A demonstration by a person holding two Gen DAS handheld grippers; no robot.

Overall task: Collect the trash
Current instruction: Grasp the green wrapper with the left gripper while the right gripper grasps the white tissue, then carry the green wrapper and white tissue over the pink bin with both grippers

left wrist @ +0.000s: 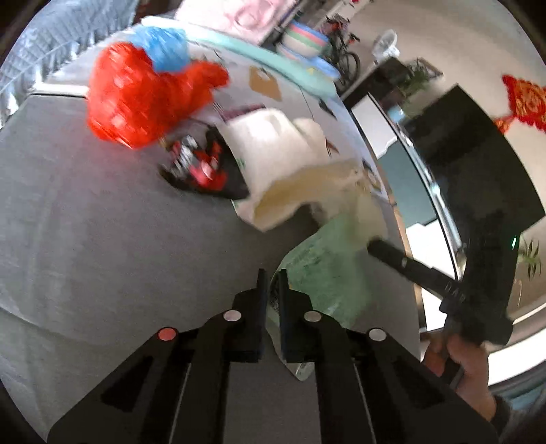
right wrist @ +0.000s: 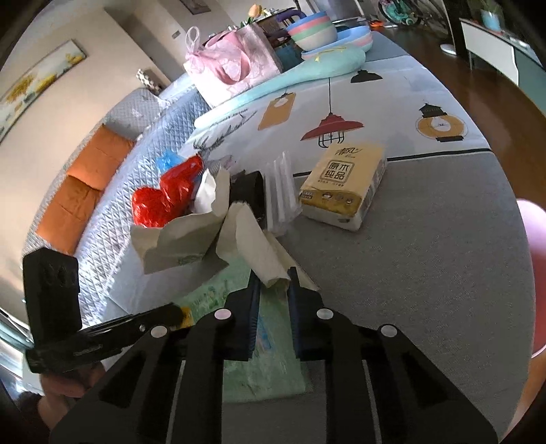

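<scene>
Grey tablecloth [right wrist: 426, 256] carries a tissue pack [right wrist: 344, 188] and red bag [right wrist: 160, 198]. Right gripper [right wrist: 274, 273] pinches crumpled paper [right wrist: 252, 239]; left gripper [left wrist: 271, 276] clamps a green bag [left wrist: 324, 269] edge.

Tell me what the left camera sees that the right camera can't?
Only the left wrist view shows the red hanging decoration and the bicycle. Only the right wrist view shows the yellow tissue pack, the pink bag and the orange cushions. Both show the red plastic bag, the crumpled paper, the green bag and the stacked bowls.
</scene>
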